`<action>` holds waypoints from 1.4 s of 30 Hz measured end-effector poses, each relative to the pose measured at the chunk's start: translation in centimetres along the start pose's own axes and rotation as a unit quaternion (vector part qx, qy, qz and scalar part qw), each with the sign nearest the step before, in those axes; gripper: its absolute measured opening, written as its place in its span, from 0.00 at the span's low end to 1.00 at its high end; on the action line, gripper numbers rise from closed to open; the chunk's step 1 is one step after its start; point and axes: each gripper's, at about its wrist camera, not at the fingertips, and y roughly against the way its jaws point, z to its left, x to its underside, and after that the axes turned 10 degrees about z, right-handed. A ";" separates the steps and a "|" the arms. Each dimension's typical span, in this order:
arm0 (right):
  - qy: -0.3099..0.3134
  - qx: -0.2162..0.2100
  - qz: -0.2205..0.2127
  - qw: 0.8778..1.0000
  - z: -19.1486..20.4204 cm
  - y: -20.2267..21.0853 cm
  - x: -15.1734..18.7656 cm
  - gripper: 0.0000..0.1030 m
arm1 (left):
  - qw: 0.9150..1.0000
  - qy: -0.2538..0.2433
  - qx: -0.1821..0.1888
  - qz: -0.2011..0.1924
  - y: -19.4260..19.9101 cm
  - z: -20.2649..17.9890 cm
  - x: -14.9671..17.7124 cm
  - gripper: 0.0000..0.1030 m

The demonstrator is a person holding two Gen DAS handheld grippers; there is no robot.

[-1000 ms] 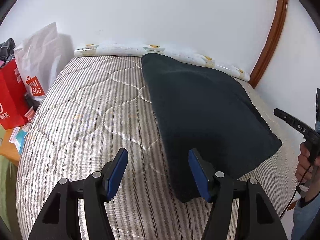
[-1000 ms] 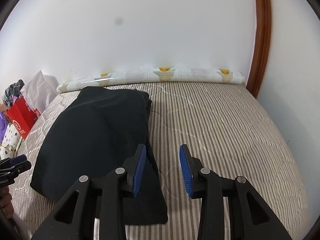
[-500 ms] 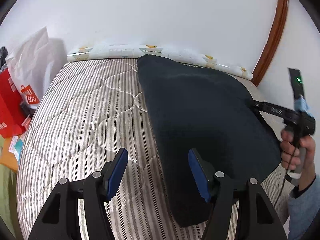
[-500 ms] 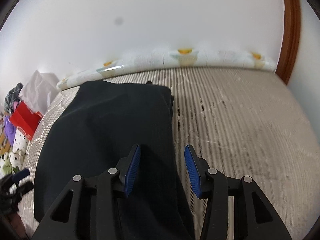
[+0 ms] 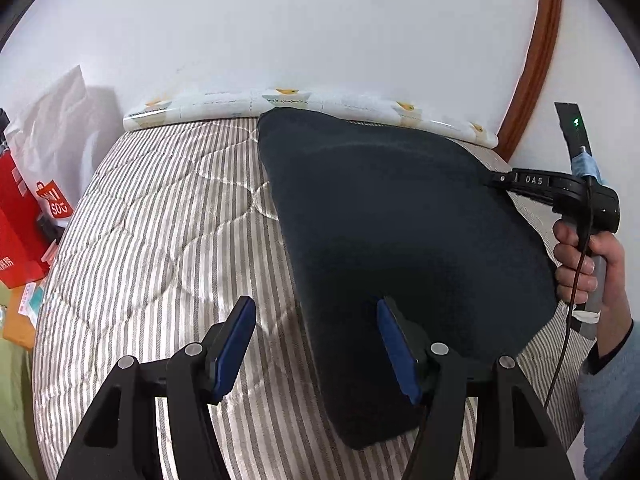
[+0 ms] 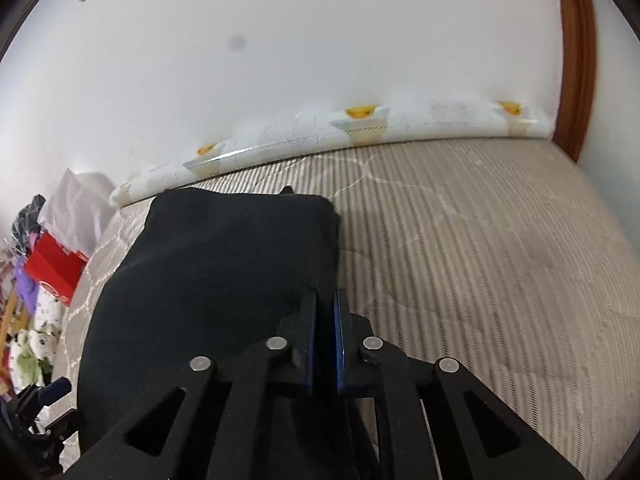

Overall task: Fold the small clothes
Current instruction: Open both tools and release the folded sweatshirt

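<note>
A dark, folded garment (image 5: 400, 240) lies flat on a striped mattress (image 5: 160, 240). My left gripper (image 5: 316, 344) is open above the garment's near left edge; its right finger is over the cloth, its left finger over bare mattress. My right gripper (image 6: 325, 320) is shut on the garment's right edge (image 6: 224, 280). It also shows in the left wrist view (image 5: 496, 181), at the garment's far right side, held by a hand.
A rolled patterned sheet (image 5: 320, 100) lies along the white wall at the mattress's far end. Red bags (image 5: 20, 232) and a white bag (image 5: 60, 120) stand left of the bed. A brown door frame (image 5: 536, 52) is at the right.
My right gripper moved forward onto the garment's right edge and closed on it. My left gripper stayed open and shifted a little nearer the garment.
</note>
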 end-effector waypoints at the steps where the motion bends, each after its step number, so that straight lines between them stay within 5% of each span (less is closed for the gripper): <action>1: 0.001 0.004 -0.005 1.000 0.0 0.5 0.2 0.13 | 1.000 -0.002 0.000 0.000 0.1 -0.1 0.2 0.59; 9: 0.022 -0.012 0.007 1.000 -0.5 3.5 5.0 0.38 | 1.000 -0.004 0.014 -0.001 0.3 -0.5 1.9 0.60; 14: 0.007 -0.008 0.013 1.000 -1.0 2.1 6.7 0.36 | 1.000 -0.005 0.019 -0.004 0.3 -1.2 2.6 0.60; 16: -0.009 -0.030 0.002 1.000 -1.3 2.2 6.9 0.13 | 1.000 -0.003 0.020 -0.004 0.3 -1.2 2.8 0.60; 18: -0.009 -0.023 -0.037 0.999 -1.6 3.1 6.9 0.03 | 1.000 0.000 0.022 -0.004 0.4 -1.0 3.1 0.61; 21: -0.031 -0.032 -0.034 0.998 -2.1 3.4 7.0 0.03 | 1.000 0.004 0.027 -0.004 0.6 -0.7 3.5 0.62; 30: -0.006 0.033 -0.054 0.998 -0.6 6.3 8.6 0.06 | 1.000 -0.002 0.030 -0.009 0.9 -0.6 4.1 0.62; 42: 0.024 0.111 -0.034 0.993 0.0 7.3 11.2 0.30 | 0.999 0.017 0.026 -0.010 1.7 0.0 4.7 0.62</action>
